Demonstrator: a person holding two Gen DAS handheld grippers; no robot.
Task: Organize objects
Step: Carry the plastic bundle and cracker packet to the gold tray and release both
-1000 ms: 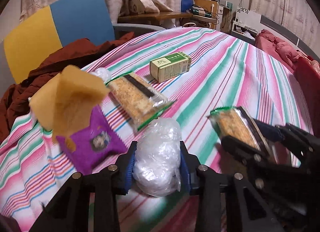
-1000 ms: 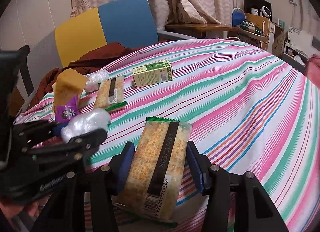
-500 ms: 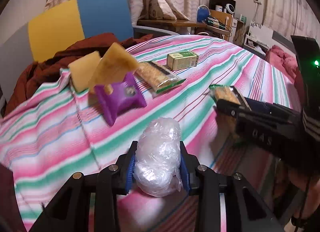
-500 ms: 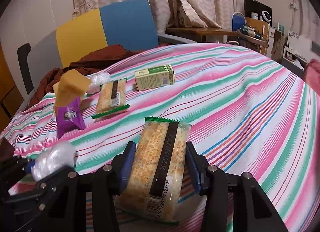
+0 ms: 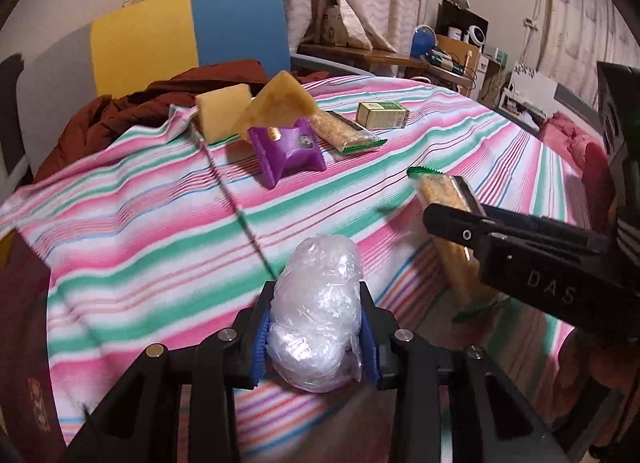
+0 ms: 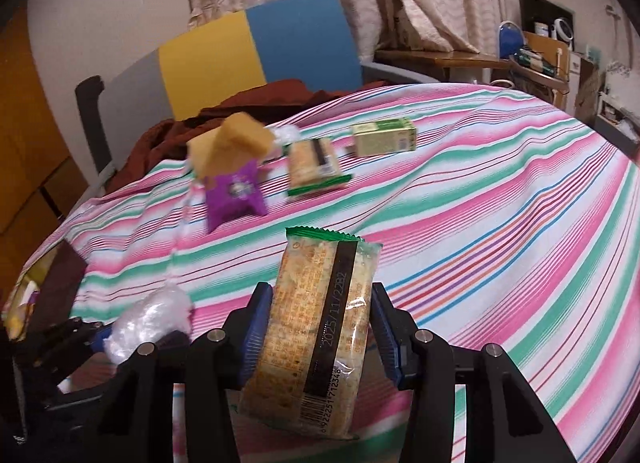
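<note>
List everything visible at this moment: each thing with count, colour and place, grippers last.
cracker packs: 2, tan with green edges; one in the right gripper, one on the striped cloth
plastic bundle: 1, clear; in the left gripper
purple packet: 1; on the cloth
sponges: 2, yellow; behind the purple packet
green box: 1; far on the cloth
striped cloth: 1, pink, green, white
chair: 1, yellow and blue; behind
left gripper: black, blue fingers, shut
right gripper: same, shut

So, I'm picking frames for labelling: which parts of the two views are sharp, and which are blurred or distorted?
Left wrist view: the plastic-wrapped bundle in the left gripper is sharp; the striped cloth is slightly smeared, edges bowed by fisheye. Right wrist view: the cracker packet in the right gripper is crisp, date legible; the purple packet and green box are motion-blurred.
</note>
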